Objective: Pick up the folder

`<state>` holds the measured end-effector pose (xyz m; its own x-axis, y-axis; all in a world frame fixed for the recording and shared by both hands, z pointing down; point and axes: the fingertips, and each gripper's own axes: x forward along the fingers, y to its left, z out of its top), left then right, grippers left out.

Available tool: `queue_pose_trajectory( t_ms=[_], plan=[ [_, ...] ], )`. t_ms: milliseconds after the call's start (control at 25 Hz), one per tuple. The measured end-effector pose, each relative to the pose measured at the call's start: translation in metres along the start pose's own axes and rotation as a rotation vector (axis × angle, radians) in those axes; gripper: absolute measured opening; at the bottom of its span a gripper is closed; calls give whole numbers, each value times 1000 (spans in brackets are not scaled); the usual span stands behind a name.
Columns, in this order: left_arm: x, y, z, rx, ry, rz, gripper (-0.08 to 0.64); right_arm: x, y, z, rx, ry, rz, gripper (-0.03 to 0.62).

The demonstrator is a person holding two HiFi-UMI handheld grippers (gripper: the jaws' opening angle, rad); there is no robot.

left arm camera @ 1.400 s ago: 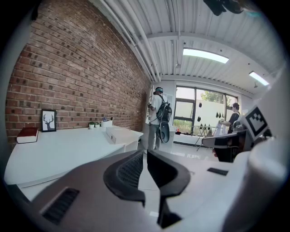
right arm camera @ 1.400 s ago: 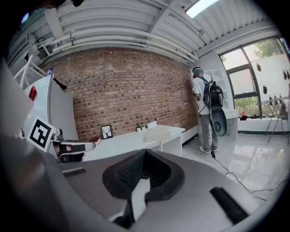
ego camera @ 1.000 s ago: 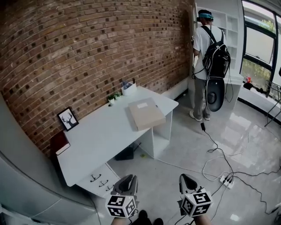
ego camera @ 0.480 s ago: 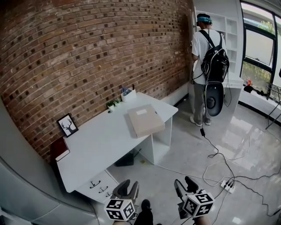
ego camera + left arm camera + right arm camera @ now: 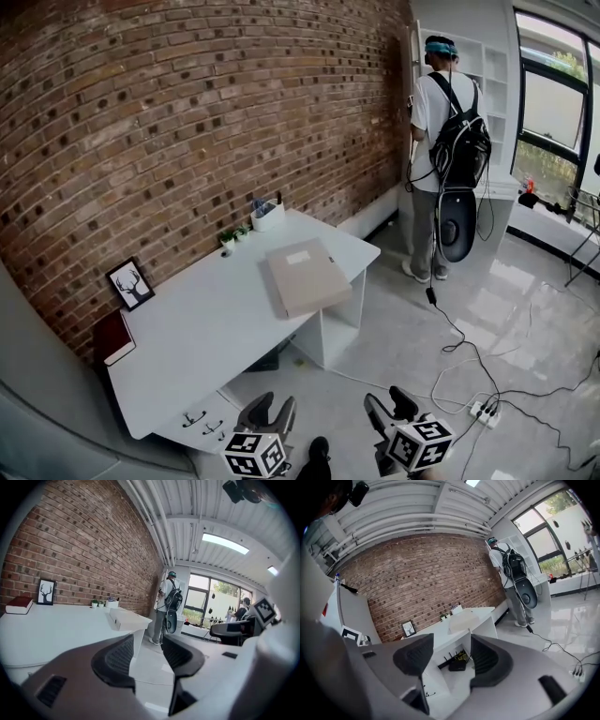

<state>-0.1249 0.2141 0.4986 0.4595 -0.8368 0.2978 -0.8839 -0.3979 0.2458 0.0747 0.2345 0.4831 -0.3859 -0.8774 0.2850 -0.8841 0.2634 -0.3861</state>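
Observation:
A beige folder (image 5: 307,276) with a white label lies flat on the white desk (image 5: 206,328), near its right end; it also shows as the folder (image 5: 123,618) in the left gripper view and the folder (image 5: 462,618) in the right gripper view. Both grippers hang low over the floor, well short of the desk. My left gripper (image 5: 267,411) has its jaws opening, nothing between them. My right gripper (image 5: 391,407) is opening wider too, also empty. Neither touches the folder.
On the desk stand a framed deer picture (image 5: 130,283), a red book (image 5: 113,337), small plants (image 5: 234,234) and a white pot (image 5: 268,215) by the brick wall. A person with a backpack (image 5: 448,131) stands at the far right. Cables and a power strip (image 5: 484,410) lie on the floor.
Both grippers went from shut to open. The view has drawn closer to the desk, and both grippers sit lower in the picture.

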Motion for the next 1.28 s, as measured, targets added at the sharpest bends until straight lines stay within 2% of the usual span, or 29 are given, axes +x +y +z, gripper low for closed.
queue_pose_trajectory(
  t_ms=[320,560,640,840,1280],
  plan=[
    [82,55,41,-20,-18,-16,175,97,-16,37,0,-1,-10,233],
    [137,93,76,8,-20,-24,176,165,-18,70,21,-6,-16,232],
    [152,106,83,9,-19,-21,176,183,-22,78,0,-8,-26,232],
    [179,134,96,15,-16,-5,176,218,-32,93,-42,-23,-51,232],
    [215,171,113,-24,-26,56,176,268,-50,115,-51,-28,-53,229]
  ],
)
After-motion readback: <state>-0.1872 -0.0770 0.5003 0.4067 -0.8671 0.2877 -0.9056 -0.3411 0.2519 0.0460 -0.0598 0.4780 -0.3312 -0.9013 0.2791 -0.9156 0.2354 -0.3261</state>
